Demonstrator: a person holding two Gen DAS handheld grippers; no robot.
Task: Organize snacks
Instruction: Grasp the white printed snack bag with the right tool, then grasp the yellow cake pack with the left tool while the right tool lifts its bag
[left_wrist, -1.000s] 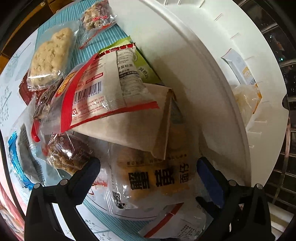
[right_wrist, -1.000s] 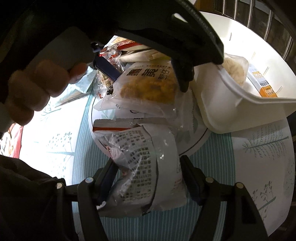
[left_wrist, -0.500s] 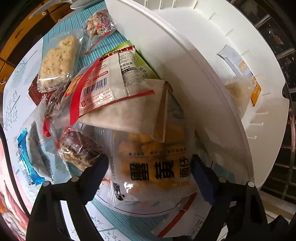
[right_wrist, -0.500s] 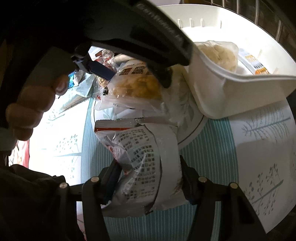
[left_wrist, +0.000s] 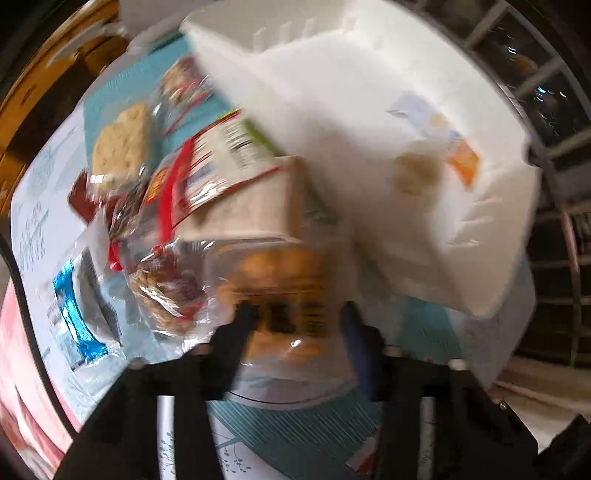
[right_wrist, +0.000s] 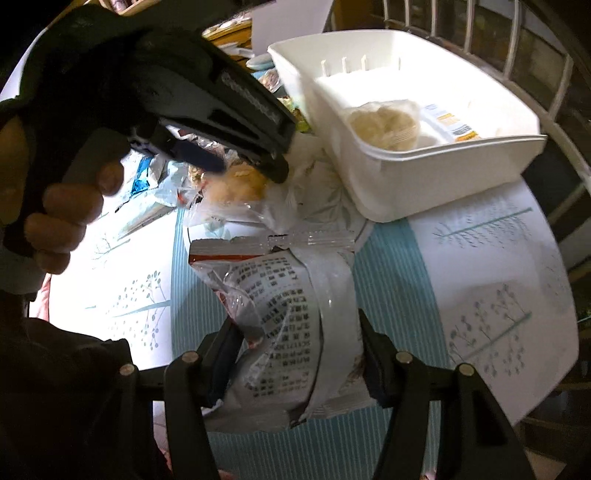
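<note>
The yellow snack bag (left_wrist: 280, 291) sits between the jaws of the left gripper (left_wrist: 295, 314), which are closing on it at the near edge of the snack pile, just left of the white bin (right_wrist: 436, 184); the right wrist view shows the same bag pinched under the left gripper's tips. My worry is that slick, crinkly film gives a poor hold: the jaws may catch only loose plastic and the bag could slide out on the way to the bin, or drag along the brown paper packet (left_wrist: 243, 210) that overlaps its far end. The picture is badly blurred, so how deep the hold is cannot be told. The bag looks clear with golden fried pieces inside and dark printed characters. The right gripper (right_wrist: 299, 350) is clamped on a grey printed packet (right_wrist: 284, 325), soft and creased, near the edge of the surface (right_wrist: 491, 288); it could buckle and slip. The bin already holds a pale snack bag (right_wrist: 384, 125) and a small sachet (right_wrist: 448, 122).
</note>
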